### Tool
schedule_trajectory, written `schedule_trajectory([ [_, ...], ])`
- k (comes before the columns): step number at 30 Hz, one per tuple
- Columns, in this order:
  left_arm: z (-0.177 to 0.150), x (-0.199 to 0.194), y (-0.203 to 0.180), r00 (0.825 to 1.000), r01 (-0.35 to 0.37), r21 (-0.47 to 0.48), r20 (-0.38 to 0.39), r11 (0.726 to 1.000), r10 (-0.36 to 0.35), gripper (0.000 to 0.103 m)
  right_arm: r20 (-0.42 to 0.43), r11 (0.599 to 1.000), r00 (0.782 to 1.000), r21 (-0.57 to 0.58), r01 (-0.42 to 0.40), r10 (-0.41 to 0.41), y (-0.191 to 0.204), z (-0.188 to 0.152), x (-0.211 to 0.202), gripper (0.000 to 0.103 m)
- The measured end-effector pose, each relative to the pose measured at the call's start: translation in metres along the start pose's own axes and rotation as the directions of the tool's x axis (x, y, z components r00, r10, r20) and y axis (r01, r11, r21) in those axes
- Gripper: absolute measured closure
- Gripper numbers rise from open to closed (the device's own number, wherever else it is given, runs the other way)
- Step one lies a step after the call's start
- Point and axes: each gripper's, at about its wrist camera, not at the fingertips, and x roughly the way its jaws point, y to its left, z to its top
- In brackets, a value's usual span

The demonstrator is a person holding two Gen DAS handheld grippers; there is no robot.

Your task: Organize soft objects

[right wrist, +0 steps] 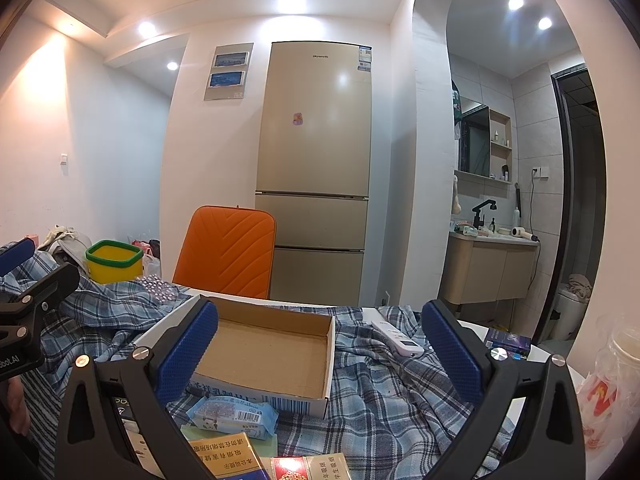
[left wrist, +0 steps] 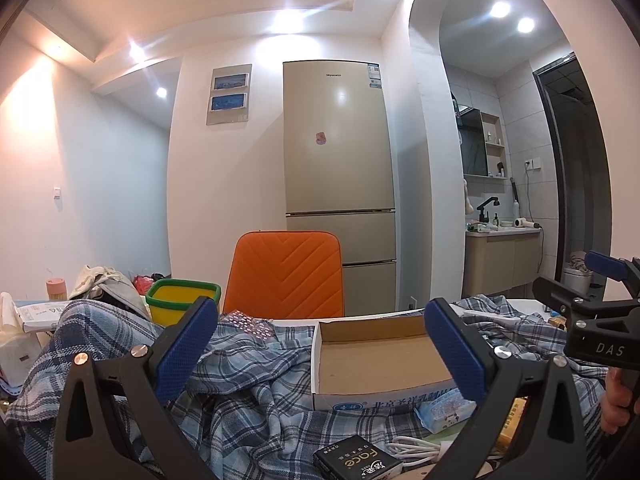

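Note:
A blue plaid cloth [left wrist: 248,392] lies crumpled over the table; it also shows in the right wrist view [right wrist: 384,392]. An empty, shallow cardboard box [left wrist: 380,356] sits on it, also seen in the right wrist view [right wrist: 268,356]. A small blue tissue pack [right wrist: 232,416] lies in front of the box, and shows in the left wrist view [left wrist: 444,410]. My left gripper [left wrist: 320,356] is open and empty above the cloth, left of the box. My right gripper [right wrist: 320,356] is open and empty over the box's right side.
A white remote [right wrist: 396,338] lies on the cloth right of the box. Cigarette packs [right wrist: 228,456] and a black box [left wrist: 356,462] lie at the near edge. A yellow bin [left wrist: 184,298], an orange chair [left wrist: 284,276] and a fridge [left wrist: 336,152] stand behind.

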Motion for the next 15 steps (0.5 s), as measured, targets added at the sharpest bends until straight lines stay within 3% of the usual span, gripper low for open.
schedule_trajectory([
  [15,0.0012,0.0007,-0.0011,1.000,-0.003,0.010,-0.007,1.000,0.003,0.000,0.002,1.000,1.000,-0.002,0.000,0.000,0.0003,-0.0006,-0.0008,0.000],
])
